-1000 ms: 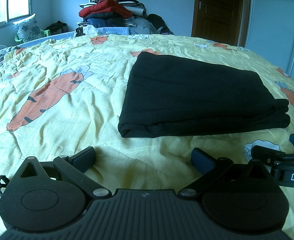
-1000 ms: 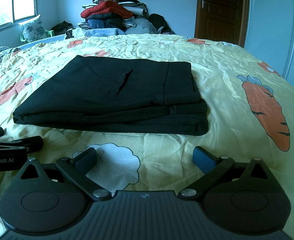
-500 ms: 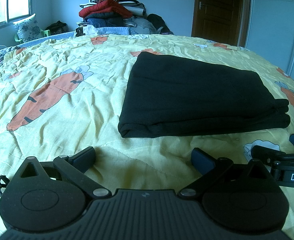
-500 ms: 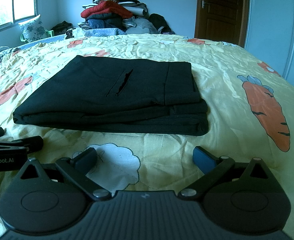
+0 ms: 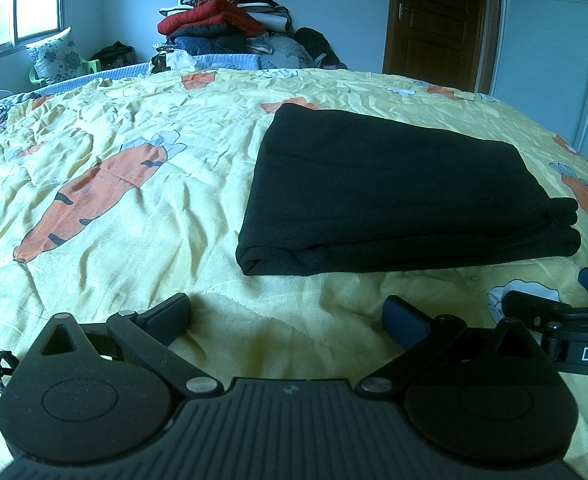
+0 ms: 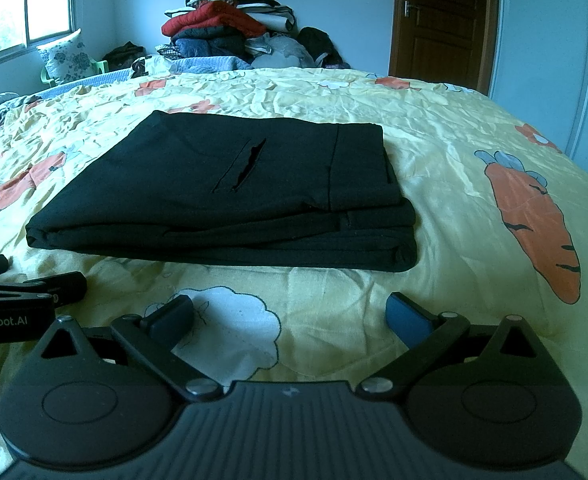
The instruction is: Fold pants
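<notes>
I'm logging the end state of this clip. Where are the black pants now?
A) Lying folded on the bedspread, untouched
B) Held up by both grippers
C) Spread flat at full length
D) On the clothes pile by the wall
A: the pants lie as a folded stack on the bedspread, with the left gripper and right gripper open and short of them.

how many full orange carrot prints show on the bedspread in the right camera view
1 full carrot, right of the folded black pants. Partial orange prints also show at the left edge and near the far side; the pants may hide more.
</notes>
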Tool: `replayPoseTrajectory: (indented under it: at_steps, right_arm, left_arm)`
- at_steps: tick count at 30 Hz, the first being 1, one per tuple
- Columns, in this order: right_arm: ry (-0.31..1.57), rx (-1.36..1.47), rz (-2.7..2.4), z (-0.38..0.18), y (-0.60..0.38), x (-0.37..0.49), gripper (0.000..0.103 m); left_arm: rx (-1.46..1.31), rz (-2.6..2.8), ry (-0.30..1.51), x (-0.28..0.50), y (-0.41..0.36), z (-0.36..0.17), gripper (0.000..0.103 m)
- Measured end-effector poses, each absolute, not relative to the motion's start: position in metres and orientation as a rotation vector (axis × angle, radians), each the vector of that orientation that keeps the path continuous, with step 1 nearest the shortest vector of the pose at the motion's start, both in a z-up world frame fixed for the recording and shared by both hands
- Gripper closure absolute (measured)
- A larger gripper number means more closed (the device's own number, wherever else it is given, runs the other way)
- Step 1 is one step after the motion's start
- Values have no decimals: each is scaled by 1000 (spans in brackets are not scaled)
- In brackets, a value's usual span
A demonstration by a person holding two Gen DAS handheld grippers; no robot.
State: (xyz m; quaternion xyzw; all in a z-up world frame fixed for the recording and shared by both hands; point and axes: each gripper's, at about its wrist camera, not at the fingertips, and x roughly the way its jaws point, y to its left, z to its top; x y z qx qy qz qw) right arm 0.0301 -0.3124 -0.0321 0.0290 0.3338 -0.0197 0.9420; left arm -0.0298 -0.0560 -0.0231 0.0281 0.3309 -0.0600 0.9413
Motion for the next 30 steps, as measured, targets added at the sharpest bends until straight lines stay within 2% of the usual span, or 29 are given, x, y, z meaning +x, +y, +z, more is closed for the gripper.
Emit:
replayPoseTrajectory:
  at_steps: [30]
  right_arm:
    - [681, 60, -38, -32, -312, 30, 0]
  left_arm:
    - [32, -129, 665, -31, -51, -19, 0]
